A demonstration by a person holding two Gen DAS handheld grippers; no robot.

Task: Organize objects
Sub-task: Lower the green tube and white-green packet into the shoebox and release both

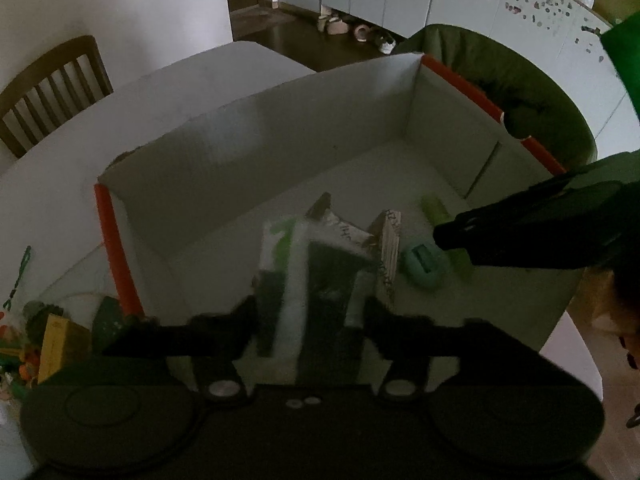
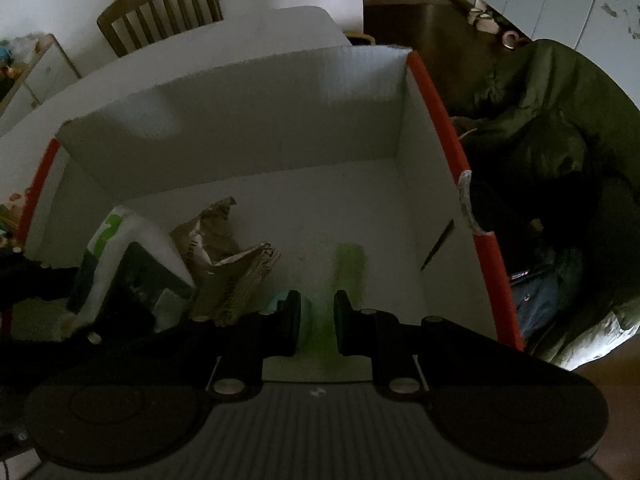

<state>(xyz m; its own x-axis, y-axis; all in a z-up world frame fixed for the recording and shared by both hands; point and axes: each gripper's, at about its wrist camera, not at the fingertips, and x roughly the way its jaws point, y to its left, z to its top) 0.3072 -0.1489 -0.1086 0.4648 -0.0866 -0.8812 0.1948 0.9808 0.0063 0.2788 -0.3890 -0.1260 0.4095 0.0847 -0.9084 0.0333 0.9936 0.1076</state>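
Observation:
A white cardboard box (image 1: 256,148) with red-orange edges stands on the table; it also shows in the right wrist view (image 2: 248,120). Inside lie a white, green and black packet (image 1: 296,264) (image 2: 120,264), a crumpled brown paper bag (image 1: 388,244) (image 2: 236,256), a teal object (image 1: 424,264) and a light green tube (image 1: 440,216) (image 2: 344,280). My left gripper (image 1: 310,320) is open around the packet's near end. My right gripper (image 2: 317,320) is open just above the green tube. In the left wrist view the right gripper (image 1: 456,236) hangs over the teal object.
A wooden chair (image 2: 160,8) stands behind the white table (image 1: 60,160). A green jacket (image 2: 560,140) lies right of the box. Small items, among them a yellow box (image 1: 60,344), are piled left of the box.

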